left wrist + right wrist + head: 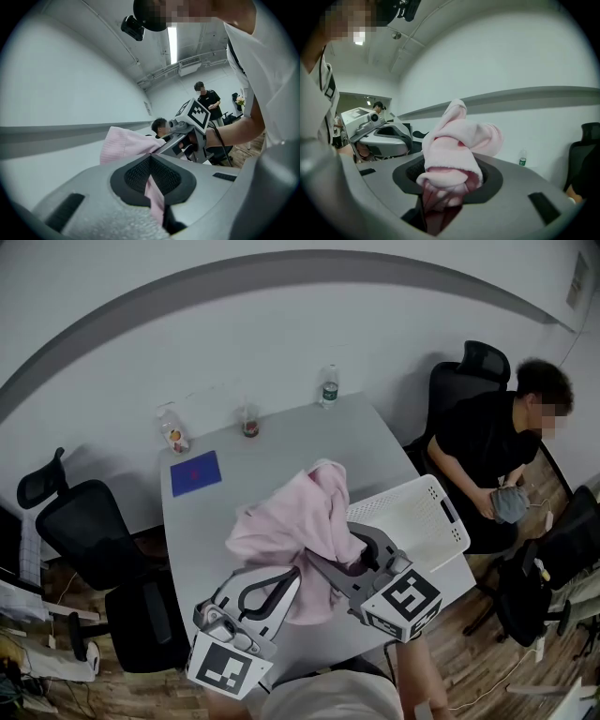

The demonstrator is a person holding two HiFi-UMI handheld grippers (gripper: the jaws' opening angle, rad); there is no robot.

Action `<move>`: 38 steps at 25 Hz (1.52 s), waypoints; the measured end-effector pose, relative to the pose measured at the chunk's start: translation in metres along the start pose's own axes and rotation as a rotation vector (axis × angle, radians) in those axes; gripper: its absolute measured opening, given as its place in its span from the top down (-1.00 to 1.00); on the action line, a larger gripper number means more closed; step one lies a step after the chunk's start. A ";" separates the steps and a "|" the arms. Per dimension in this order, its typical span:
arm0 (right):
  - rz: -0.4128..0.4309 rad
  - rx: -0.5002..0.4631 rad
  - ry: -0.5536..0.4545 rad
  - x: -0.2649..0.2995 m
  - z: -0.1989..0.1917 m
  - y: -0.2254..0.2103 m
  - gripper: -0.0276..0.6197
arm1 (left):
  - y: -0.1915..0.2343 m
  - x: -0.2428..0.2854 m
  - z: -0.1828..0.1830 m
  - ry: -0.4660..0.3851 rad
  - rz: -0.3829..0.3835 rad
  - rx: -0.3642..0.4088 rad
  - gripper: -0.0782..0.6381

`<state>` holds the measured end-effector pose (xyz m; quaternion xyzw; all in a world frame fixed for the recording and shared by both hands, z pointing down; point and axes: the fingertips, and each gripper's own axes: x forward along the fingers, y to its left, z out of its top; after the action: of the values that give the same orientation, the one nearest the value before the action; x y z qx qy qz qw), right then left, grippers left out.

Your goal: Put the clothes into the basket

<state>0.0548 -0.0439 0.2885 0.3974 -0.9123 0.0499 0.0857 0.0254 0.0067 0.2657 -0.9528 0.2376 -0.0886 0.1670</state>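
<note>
wall (281,334): pale grey | floor (487,662): wood | office chair (84,531): black | ceiling light (172,40): lit

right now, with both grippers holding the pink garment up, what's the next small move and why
Probably swing the pink garment toward the white basket, which stands open on the table to its right. The left gripper and the right gripper are both shut on it and hold it lifted, so nothing needs regrasping.

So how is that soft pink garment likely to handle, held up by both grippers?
Probably floppy: the soft pink garment bunches and sags between the left gripper and the right gripper. Likely light, since small pinches of cloth carry it all. Its hanging tail might catch the rim of the white plastic basket, so it may need clearance.
</note>
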 end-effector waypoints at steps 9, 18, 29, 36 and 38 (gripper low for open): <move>-0.057 -0.003 -0.038 -0.033 0.018 -0.022 0.36 | -0.011 0.022 0.022 -0.032 -0.046 0.036 0.78; -0.092 0.009 -0.114 -0.067 0.043 -0.044 0.36 | -0.024 0.045 0.050 -0.076 -0.083 0.083 0.78; -0.180 -0.022 -0.139 -0.109 0.055 -0.086 0.36 | -0.038 0.079 0.072 -0.115 -0.128 0.104 0.78; -0.244 0.028 -0.104 -0.134 0.025 -0.124 0.36 | -0.058 0.116 0.066 -0.101 -0.185 0.081 0.78; -0.253 0.044 -0.095 -0.140 0.016 -0.133 0.36 | -0.064 0.128 0.064 -0.092 -0.202 0.079 0.78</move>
<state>0.2443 -0.0370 0.2486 0.5128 -0.8567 0.0399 0.0390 0.1799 0.0152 0.2408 -0.9677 0.1286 -0.0702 0.2052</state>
